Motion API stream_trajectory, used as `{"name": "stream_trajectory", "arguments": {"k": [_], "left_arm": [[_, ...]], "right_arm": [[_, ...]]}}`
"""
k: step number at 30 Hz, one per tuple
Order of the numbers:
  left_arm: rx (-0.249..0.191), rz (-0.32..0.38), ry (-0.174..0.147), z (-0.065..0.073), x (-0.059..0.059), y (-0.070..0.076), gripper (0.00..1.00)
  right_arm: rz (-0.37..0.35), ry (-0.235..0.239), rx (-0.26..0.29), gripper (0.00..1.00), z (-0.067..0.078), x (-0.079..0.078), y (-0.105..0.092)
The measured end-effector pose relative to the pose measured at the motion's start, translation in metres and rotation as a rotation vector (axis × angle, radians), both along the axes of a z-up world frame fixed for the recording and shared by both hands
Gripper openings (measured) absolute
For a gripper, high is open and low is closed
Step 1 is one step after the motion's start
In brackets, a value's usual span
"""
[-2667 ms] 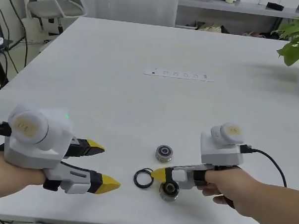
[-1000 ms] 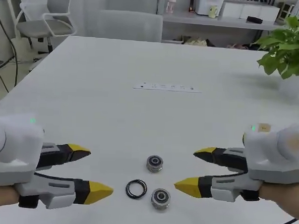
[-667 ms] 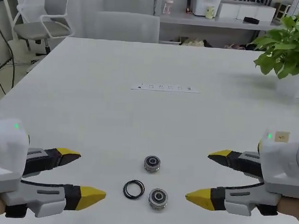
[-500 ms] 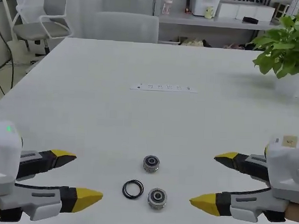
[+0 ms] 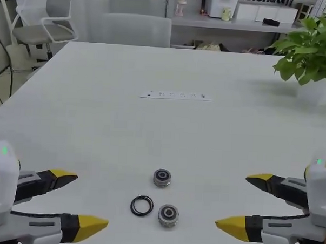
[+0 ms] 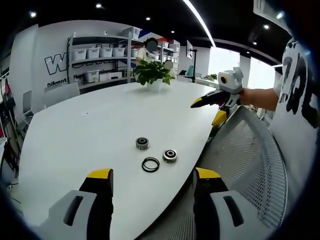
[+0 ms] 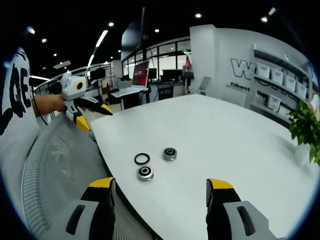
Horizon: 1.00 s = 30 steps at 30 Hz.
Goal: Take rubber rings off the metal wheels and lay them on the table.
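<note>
matte white table (image 5: 98,124) holds round rubber ring (image 5: 142,205); left gripper (image 5: 92,200), right gripper (image 5: 231,200) fingers (image 5: 91,225) spread empty.

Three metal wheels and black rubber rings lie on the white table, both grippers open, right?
No: the head view shows two metal wheels, not three. The black rubber rings lie on the white table; left gripper and right gripper are open.
</note>
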State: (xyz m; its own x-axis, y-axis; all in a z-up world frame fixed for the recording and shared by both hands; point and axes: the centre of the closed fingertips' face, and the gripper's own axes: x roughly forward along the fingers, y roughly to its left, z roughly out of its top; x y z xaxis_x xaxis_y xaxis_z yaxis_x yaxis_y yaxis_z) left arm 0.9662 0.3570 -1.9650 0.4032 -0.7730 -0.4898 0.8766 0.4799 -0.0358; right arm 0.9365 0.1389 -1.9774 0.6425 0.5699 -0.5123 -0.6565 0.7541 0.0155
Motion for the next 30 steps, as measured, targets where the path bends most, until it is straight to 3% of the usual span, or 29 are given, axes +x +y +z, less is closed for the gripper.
{"name": "stream_trajectory", "arguments": {"k": [8,30], "left_arm": [[0.02,0.003,-0.001,-0.0047,-0.0023,0.0017,0.63],[0.026,0.013,0.016,-0.0064,-0.0006,0.0023,0.63]], "right_arm": [[0.003,-0.001,-0.007,0.74,-0.0013,-0.0037,0.0002],[-0.018,0.007,0.019,0.74,-0.0026,-0.006,-0.0042]]}}
